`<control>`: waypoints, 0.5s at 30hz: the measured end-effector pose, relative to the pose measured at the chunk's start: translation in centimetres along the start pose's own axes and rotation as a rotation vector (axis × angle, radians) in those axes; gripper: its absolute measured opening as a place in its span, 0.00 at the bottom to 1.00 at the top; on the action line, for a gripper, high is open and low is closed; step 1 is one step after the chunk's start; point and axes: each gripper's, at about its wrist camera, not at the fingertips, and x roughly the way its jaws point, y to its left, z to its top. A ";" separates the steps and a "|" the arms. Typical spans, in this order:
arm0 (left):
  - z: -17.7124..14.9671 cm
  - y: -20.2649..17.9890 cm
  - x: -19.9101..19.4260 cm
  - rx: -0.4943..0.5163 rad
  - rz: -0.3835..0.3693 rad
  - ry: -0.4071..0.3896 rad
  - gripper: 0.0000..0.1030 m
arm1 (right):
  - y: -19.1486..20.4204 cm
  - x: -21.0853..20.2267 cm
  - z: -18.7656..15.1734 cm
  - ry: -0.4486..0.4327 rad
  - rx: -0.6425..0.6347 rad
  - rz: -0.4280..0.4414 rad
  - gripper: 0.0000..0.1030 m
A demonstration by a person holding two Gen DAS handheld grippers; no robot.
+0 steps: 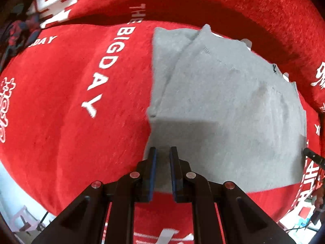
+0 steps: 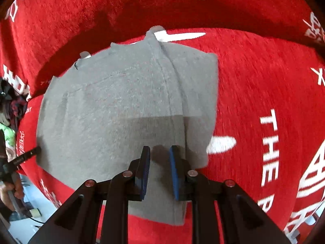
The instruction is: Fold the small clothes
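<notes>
A small grey garment (image 1: 223,105) lies flat on a red cloth, with its sides folded inward; it also shows in the right wrist view (image 2: 121,109). My left gripper (image 1: 163,152) hovers over the garment's near left corner, jaws apart with nothing between them. My right gripper (image 2: 159,152) hovers over the garment's near right part, jaws apart and empty. The tip of the right gripper shows at the far right of the left wrist view (image 1: 312,155), and the left gripper's tip shows at the left of the right wrist view (image 2: 28,154).
The red cloth (image 1: 71,101) with white lettering covers the surface and rises as a backrest (image 2: 81,4) behind. A dark patterned heap of clothes (image 1: 18,32) lies at the far left. Pale floor (image 1: 12,193) shows below the near edge.
</notes>
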 end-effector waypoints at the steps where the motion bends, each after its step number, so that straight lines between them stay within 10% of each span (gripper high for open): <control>1: -0.3 0.1 -0.4 0.000 0.014 -0.004 0.14 | 0.1 -0.1 -0.2 0.001 0.009 0.006 0.22; 10: -1.2 2.2 -2.1 -0.012 -0.015 -0.013 0.14 | 6.1 -0.5 -2.8 0.000 0.036 0.170 0.28; 11: -1.2 2.4 -2.2 -0.005 -0.025 -0.013 0.33 | 7.5 -0.1 -3.4 0.014 0.042 0.213 0.34; 12: -1.2 2.6 -2.2 0.000 -0.032 -0.009 0.91 | 9.0 0.3 -4.2 0.026 0.055 0.254 0.37; 15: -1.2 3.1 -2.4 0.021 -0.043 -0.023 0.98 | 12.2 2.2 -6.2 0.064 0.093 0.328 0.42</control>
